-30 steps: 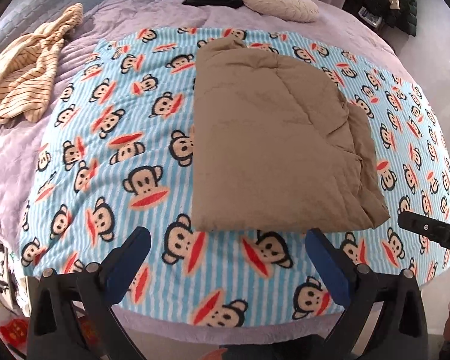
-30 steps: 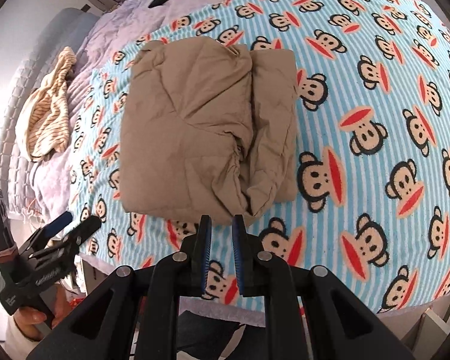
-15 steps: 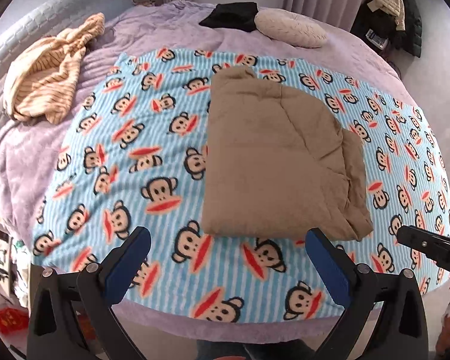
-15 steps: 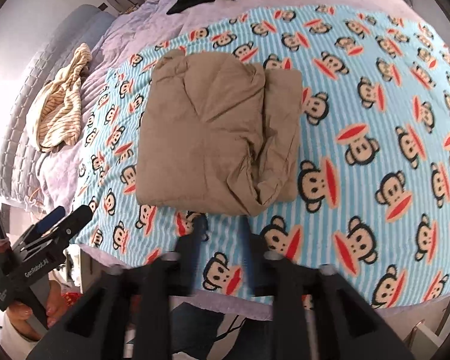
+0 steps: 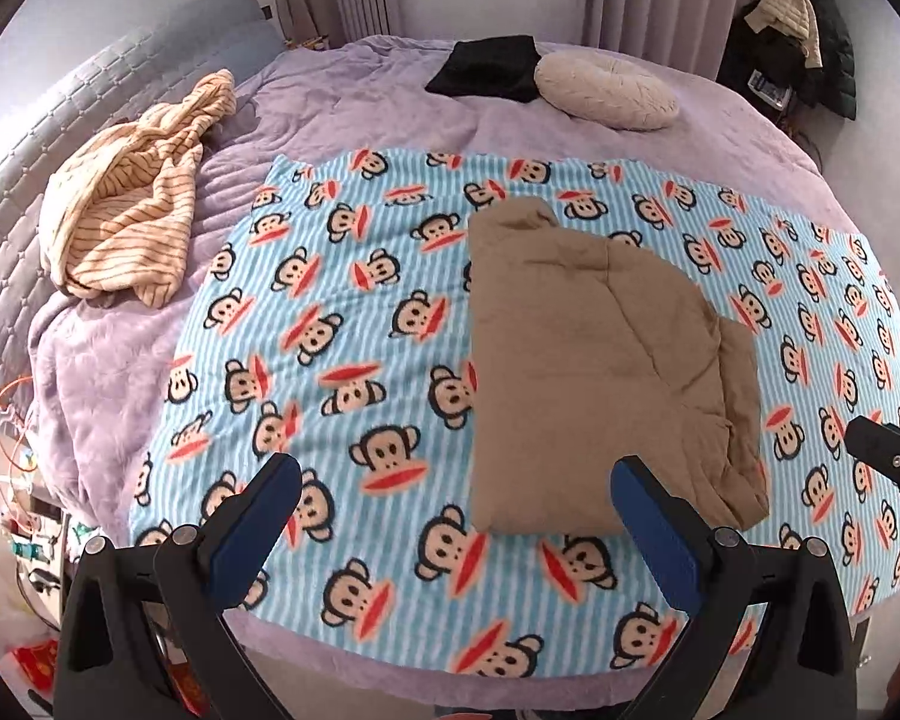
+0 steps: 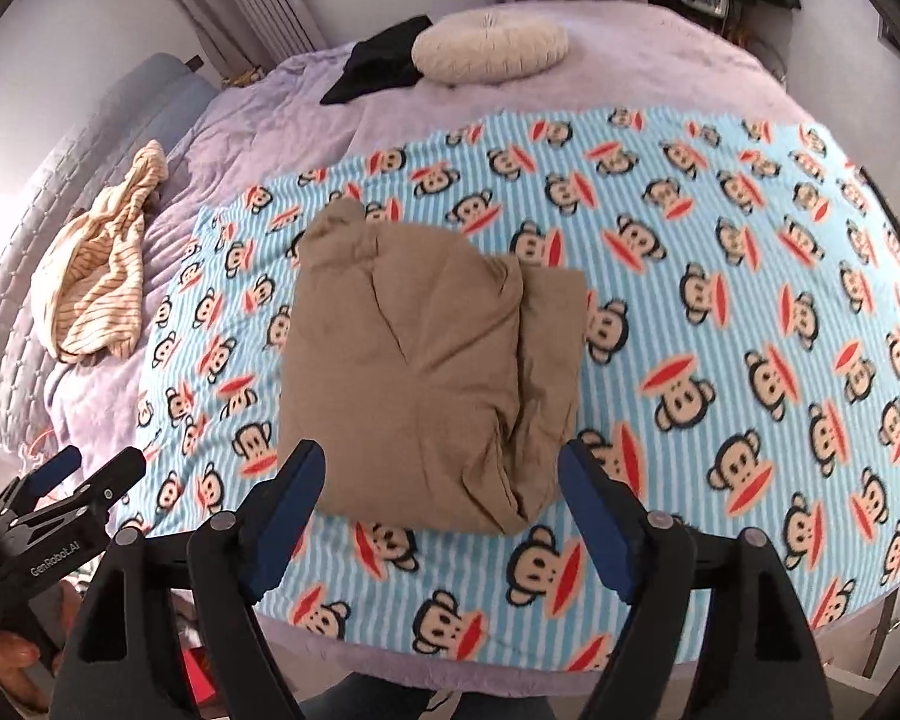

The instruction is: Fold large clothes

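A tan garment (image 5: 594, 372) lies folded into a thick rectangle on the blue monkey-print blanket (image 5: 342, 324); it also shows in the right wrist view (image 6: 426, 384). My left gripper (image 5: 456, 516) is open and empty, held back over the near edge of the bed, left of the garment's near edge. My right gripper (image 6: 441, 507) is open and empty, just short of the garment's near edge. Each gripper shows in the other's view: the left one (image 6: 84, 474) and the right one (image 5: 888, 462).
A striped beige garment (image 5: 132, 192) lies crumpled at the left on the purple bedspread (image 5: 360, 102). A black cloth (image 5: 486, 66) and a round cream cushion (image 5: 606, 90) lie at the far side. Dark coats (image 5: 804, 30) hang at the back right.
Both grippers have pulled back and risen away from the folded garment. The right gripper has gone from shut to open. The left stayed open.
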